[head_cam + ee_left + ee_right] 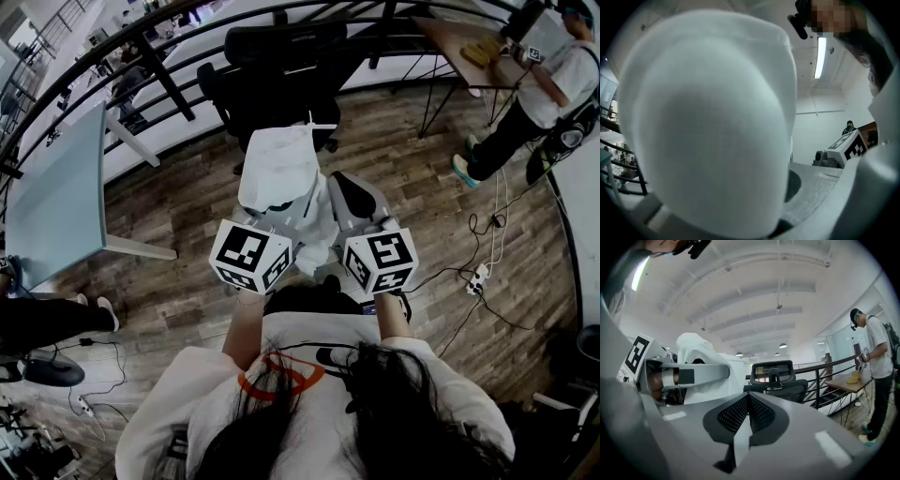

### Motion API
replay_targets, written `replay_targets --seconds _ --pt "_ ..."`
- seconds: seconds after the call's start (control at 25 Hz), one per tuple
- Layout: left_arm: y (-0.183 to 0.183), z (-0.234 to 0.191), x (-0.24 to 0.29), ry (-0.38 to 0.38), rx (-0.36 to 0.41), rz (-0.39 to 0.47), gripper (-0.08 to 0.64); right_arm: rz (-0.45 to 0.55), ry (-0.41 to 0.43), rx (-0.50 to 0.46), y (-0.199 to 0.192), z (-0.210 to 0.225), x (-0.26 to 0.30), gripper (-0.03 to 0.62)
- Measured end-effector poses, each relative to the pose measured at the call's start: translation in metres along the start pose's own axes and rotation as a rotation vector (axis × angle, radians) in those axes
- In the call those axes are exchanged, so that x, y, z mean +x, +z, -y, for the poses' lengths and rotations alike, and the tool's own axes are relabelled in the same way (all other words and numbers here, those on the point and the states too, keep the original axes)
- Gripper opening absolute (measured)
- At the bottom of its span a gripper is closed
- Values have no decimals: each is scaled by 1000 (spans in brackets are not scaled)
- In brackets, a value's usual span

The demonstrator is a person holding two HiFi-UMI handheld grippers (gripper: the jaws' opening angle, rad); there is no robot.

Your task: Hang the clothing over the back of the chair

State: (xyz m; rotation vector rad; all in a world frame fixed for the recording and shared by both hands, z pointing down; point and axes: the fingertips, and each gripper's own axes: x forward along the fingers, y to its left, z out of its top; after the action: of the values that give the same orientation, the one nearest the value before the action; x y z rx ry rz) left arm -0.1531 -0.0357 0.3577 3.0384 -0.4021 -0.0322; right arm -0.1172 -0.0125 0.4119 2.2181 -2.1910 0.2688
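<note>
A white garment (281, 173) hangs bunched over my left gripper (281, 208), which is shut on it; the jaw tips are hidden under the cloth. In the left gripper view the garment (708, 126) fills nearly the whole picture. My right gripper (349, 187) is held level beside it, to the right, shut with nothing in its jaws. In the right gripper view, the shut right gripper (749, 398) points toward the black office chair (774, 377), with the left gripper (723, 371) and the garment (701, 355) at the left. The chair (281, 47) stands just ahead, its back toward me.
A black railing (141, 56) runs behind the chair. A pale blue table (56, 187) stands at the left. At the right a person (553, 84) stands by a wooden table (464, 42). Cables and a power strip (478, 277) lie on the wooden floor.
</note>
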Motion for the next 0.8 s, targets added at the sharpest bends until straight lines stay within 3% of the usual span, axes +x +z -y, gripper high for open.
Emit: replay_targets --seconds 0.44,0.8 --pt "2 8 7 -11 22 -3 167 -7 3 -78 0 3 -4 11" --pt "5 6 19 5 31 2 167 -10 29 -45 -3 17 2 8"
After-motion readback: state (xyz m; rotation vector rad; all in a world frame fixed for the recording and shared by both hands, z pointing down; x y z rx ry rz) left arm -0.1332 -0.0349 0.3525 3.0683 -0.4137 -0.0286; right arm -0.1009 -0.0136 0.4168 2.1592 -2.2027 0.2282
